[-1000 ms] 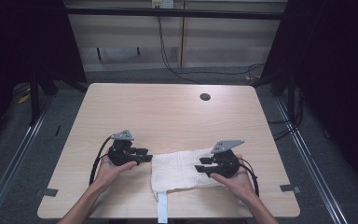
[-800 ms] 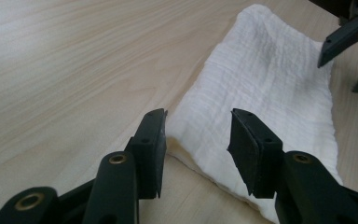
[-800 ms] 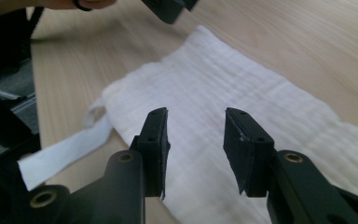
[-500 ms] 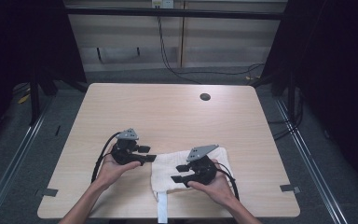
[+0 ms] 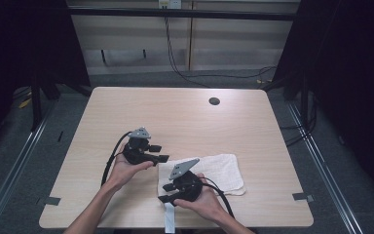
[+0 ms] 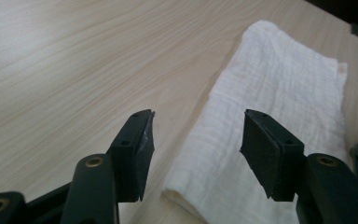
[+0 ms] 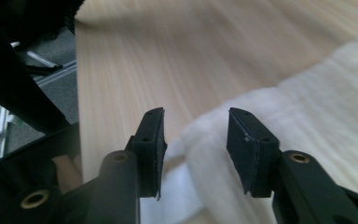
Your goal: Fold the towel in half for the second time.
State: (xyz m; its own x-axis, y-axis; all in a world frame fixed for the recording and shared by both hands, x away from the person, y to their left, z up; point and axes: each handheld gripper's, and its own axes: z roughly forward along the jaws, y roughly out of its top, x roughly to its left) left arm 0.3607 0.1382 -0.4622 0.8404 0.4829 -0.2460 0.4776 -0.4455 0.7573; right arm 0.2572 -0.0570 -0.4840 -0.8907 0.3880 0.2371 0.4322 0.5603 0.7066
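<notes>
Right gripper [image 5: 167, 192] swept left across folded cloth [image 5: 219, 170]; left gripper [image 5: 158, 153] jaws just opened, released cloth.

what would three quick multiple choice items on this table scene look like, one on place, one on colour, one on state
1. Where does the cloth lie on the table?
A. far edge
B. near edge, right of middle
C. left corner

2. What colour is the cloth?
A. white
B. blue
C. red

3. How do the left gripper's jaws stand?
A. shut on the cloth
B. open, nothing pressed between them
C. shut on a cable

Answers: 1 B, the high view shows it near the person's side. 2 A, it is white in every view. 3 B, the left gripper view shows a wide gap between the pads above the folded edge.
</notes>
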